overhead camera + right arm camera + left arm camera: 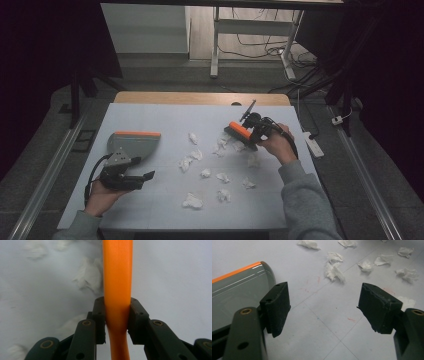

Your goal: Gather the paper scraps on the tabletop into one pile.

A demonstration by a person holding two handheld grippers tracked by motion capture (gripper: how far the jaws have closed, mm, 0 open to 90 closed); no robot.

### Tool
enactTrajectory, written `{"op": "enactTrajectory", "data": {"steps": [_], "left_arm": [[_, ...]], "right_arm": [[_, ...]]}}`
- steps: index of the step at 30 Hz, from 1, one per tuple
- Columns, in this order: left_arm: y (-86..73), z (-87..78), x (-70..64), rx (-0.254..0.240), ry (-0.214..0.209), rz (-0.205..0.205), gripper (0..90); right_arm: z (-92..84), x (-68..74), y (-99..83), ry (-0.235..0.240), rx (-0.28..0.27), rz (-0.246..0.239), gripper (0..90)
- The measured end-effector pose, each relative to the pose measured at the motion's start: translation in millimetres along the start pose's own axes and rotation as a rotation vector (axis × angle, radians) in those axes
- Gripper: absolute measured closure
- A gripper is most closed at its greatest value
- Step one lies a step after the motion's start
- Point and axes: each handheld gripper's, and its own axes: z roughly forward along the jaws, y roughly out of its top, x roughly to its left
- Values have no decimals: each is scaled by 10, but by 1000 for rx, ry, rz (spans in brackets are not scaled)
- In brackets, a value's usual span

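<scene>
On the left of the high view my left gripper (142, 178) sits low on the table with its jaws apart and nothing between them; in the left gripper view the pads (275, 306) stand wide over bare white surface. Just beside it lies the dustpan (134, 145), a grey plastic scoop with a smooth, glossy curved face and an orange strip along 1 edge. I see no paper in the dustpan, though part of it is hidden.

Across the middle of the white table mat (150, 115) the crumpled tissue scraps (192, 201) lie scattered: about 10 small, soft, irregular white wads, each apart from the next and from the dustpan. The mat is matte, with faint grid lines and a few reddish marks in the left gripper view.

On the right, my right gripper (251, 134) is clamped on the brush handle (117, 285), a smooth, rounded orange plastic bar held tight between both black pads. In the high view the brush (239, 132) is down at the far-right edge of the scraps, among the nearest ones.

I judge the sweep to be at its start: the brush is in hand and at the pile, but nearly all scraps are left to push toward the dustpan.
</scene>
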Motion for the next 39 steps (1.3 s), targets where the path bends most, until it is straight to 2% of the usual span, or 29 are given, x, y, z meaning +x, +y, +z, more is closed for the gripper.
{"op": "enactTrajectory", "data": {"steps": [3,5,6,7,10,14,18,21,23,26,29,30,32,33,37,39], "left_arm": [[0,-17,-9,-9,-3,-7,262],[4,-14,-4,-9,-3,-9,264],[4,-8,-4,-6,-1,-11,264],[5,-1,-4,-3,0,-10,264],[4,14,-12,2,3,-8,264],[5,17,-20,3,3,-4,264],[3,31,-12,8,3,-5,264],[-2,34,-16,6,3,-5,264],[-12,35,-9,8,1,-8,264],[-24,37,5,9,1,-12,265],[-31,30,11,7,1,-12,266],[-33,24,10,3,-1,-13,266],[-36,13,11,-1,-1,-13,267],[-37,10,12,-2,-2,-14,267],[-36,2,13,-6,-2,-15,268],[-34,3,12,-6,-1,-14,268]], "right_arm": [[-53,187,-5,65,-24,-39,708],[-111,265,-31,128,-62,-57,707],[-158,283,-48,140,-89,-69,707],[-211,294,-61,141,-122,-65,707],[-360,267,-89,98,-186,-43,707],[-389,127,-70,46,-221,1,707],[-224,-2,68,-13,-196,21,707],[-72,-59,214,0,-179,17,707],[-1,-39,317,3,-163,-3,707],[63,54,453,-9,-134,-66,707],[94,202,528,18,-111,-116,708],[90,274,537,18,-90,-142,708],[66,419,527,-11,-54,-217,708],[49,473,508,-4,-52,-238,708],[-55,599,395,86,-62,-279,708],[-133,605,358,79,-90,-272,707]]}}
